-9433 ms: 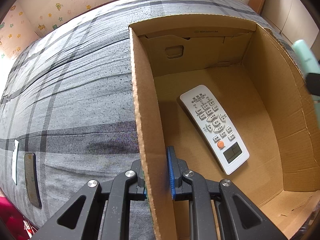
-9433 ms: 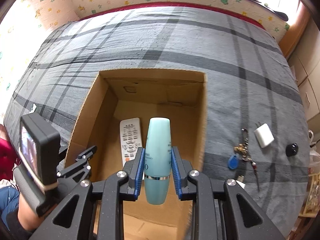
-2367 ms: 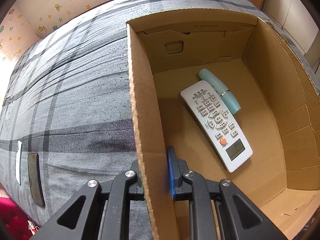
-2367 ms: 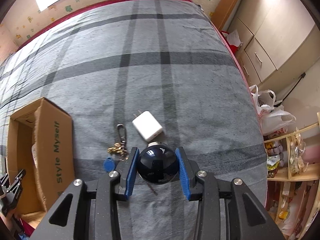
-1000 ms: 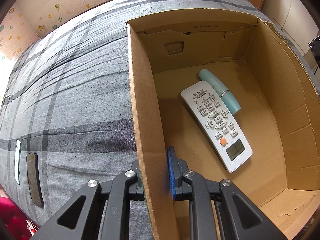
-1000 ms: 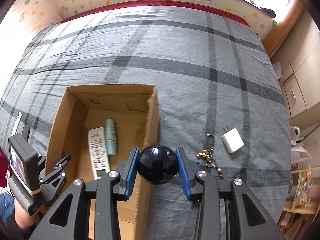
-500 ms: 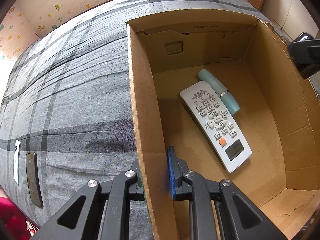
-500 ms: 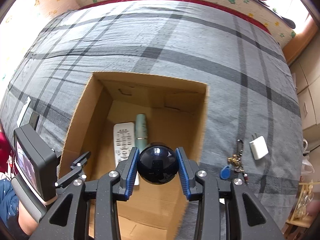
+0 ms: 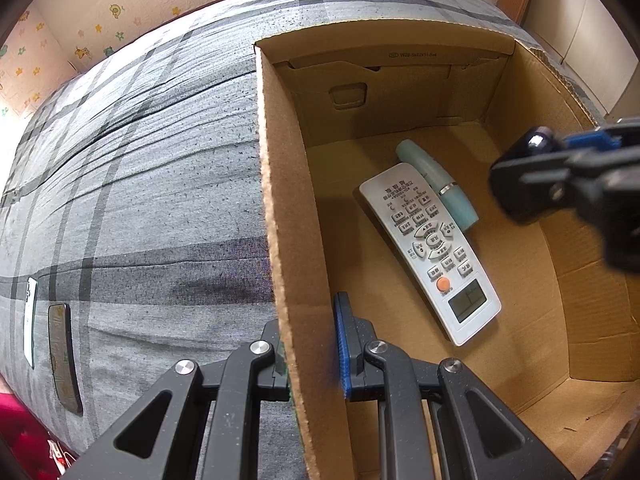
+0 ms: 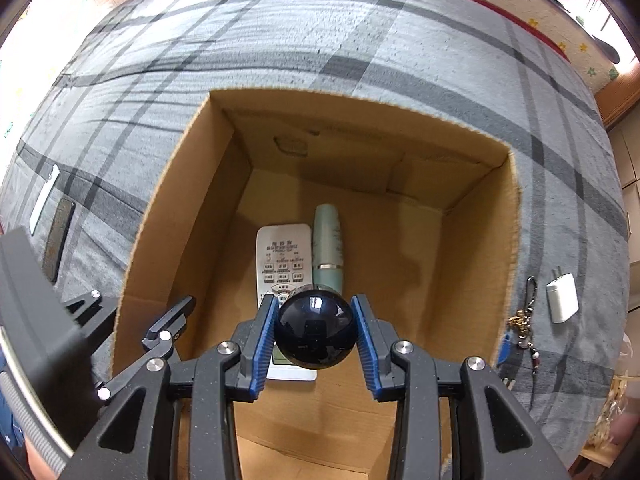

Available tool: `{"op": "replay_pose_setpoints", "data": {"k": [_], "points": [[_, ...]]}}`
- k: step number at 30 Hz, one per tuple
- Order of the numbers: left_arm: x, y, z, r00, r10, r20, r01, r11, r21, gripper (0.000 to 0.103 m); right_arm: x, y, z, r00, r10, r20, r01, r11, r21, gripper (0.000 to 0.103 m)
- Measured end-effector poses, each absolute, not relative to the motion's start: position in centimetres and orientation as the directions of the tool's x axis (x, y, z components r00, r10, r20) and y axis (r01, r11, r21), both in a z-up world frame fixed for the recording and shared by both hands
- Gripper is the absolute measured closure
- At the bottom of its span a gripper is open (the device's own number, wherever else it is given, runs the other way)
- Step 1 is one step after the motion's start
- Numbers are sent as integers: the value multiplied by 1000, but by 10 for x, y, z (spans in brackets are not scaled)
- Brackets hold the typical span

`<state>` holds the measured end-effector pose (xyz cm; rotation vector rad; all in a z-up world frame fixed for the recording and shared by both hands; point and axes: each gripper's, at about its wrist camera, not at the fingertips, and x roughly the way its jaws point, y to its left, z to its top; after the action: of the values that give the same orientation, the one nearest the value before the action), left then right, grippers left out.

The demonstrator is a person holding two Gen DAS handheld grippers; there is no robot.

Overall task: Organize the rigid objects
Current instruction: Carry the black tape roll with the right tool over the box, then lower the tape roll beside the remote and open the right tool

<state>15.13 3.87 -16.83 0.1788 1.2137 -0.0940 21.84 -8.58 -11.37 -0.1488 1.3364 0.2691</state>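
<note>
Grey plaid bedding (image 10: 360,40) covers a bed that carries an open cardboard box (image 10: 514,240), with child-patterned wallpaper behind. Left gripper (image 9: 312,344): jaws pressed onto the box's near left wall, one pad outside and one inside, steadying the carton. Right gripper (image 10: 315,334): jaws pinching a dark glossy ball (image 10: 315,332), held above the box interior, over the near end of the items already stowed. On the box floor lie a white remote control (image 9: 430,248) and a teal bottle (image 9: 438,184), side by side and touching, long axes running from the near wall toward the far wall. Bare cardboard floor lies to the right of the bottle and in front of the remote. Judgement: the ball sits directly over the remote's near end, so a straight release risks striking it and rolling; shifting rightward toward the bare floor and lowering before the jaws part appears advisable. Outside the box, to its right, a white charger (image 10: 562,298) and a key bunch (image 10: 524,320) rest on the bedding, nearer the right gripper, not yet stowed. A dark phone (image 9: 64,356) lies on the bedding to the left.
</note>
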Motion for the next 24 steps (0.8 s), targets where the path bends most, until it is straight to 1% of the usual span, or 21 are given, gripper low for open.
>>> {"op": "replay_pose_setpoints", "data": {"k": [6,15,24], "points": [[150,39,-168,350,24,-936,168,982,88,86,221,-83,-135,177,79,-981,-267,963,30,63],[148,39,-168,352,21,-936,165,983,84,86,214,-78,-156,150,-2,-989,-287,957,-46,63],[148,39,-168,353,23,-935,167,982,88,86,211,-80,-162,140,-7,-990,-289,956,-47,63]]}}
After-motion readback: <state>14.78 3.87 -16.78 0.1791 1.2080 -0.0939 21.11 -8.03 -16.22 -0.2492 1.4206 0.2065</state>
